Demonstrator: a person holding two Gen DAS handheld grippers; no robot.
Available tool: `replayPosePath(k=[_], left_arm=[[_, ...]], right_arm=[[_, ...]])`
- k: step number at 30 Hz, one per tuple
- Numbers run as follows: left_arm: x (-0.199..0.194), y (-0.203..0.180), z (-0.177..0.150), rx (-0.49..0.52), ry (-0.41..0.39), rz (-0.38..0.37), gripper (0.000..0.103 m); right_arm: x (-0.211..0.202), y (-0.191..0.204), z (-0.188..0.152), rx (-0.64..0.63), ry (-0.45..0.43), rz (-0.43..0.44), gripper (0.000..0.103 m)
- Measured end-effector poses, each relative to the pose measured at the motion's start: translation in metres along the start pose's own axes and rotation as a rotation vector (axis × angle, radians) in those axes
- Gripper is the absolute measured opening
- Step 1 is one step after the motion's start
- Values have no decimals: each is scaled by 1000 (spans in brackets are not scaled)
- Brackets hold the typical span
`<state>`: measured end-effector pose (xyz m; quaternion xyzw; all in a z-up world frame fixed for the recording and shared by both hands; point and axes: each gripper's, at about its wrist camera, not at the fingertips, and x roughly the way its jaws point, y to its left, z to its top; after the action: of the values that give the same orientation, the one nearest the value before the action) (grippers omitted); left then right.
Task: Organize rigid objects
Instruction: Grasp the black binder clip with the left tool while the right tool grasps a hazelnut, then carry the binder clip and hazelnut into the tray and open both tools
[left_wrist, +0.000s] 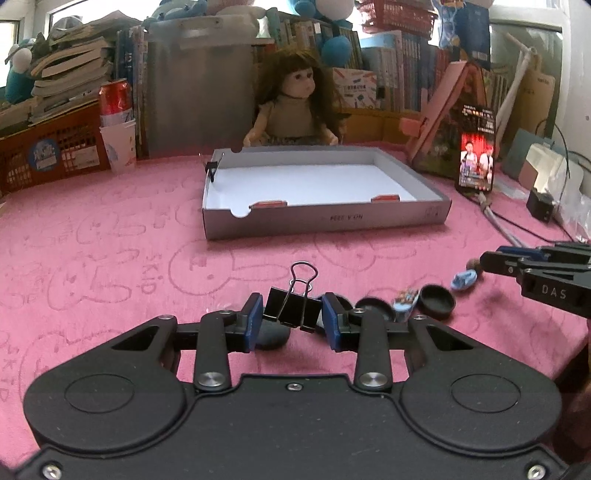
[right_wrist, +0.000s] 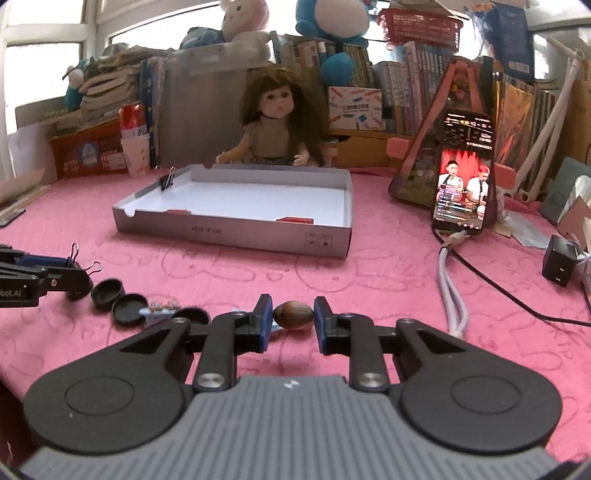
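My left gripper (left_wrist: 292, 316) is shut on a black binder clip (left_wrist: 293, 305) and holds it just above the pink cloth; a dark stone (left_wrist: 272, 335) lies under it. My right gripper (right_wrist: 293, 321) brackets a brown nut (right_wrist: 293, 314) on the cloth, with the left pad touching it and a small gap at the right pad. A grey shallow box (left_wrist: 325, 218) stands ahead, also in the right wrist view (right_wrist: 236, 232), with a binder clip (left_wrist: 211, 168) on its left wall. Black round lids (right_wrist: 108, 293) and a small patterned item (left_wrist: 405, 301) lie between the grippers.
A doll (left_wrist: 297, 107) sits behind the box. A phone (right_wrist: 463, 173) leans at the right with a cable (right_wrist: 452, 284) and a black charger (right_wrist: 559, 266). A red can (left_wrist: 115, 103), paper cups, books and crates line the back.
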<state>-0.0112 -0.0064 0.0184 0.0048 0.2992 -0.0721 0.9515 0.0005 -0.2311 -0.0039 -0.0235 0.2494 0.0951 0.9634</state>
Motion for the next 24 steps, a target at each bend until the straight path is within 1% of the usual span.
replayPosePath(k=[8,17,24], left_arm=[[8,-1,13,-27,-3,-4,33],[20,-2,29,-45,-14,-9,33],[34,-1,47,-70,-11,-26,33]], right_arm=[[6,-9,8,63,6,-4,29],[19,-19,16,165,38,24,29],[32,-26,29,204,46,34,29]])
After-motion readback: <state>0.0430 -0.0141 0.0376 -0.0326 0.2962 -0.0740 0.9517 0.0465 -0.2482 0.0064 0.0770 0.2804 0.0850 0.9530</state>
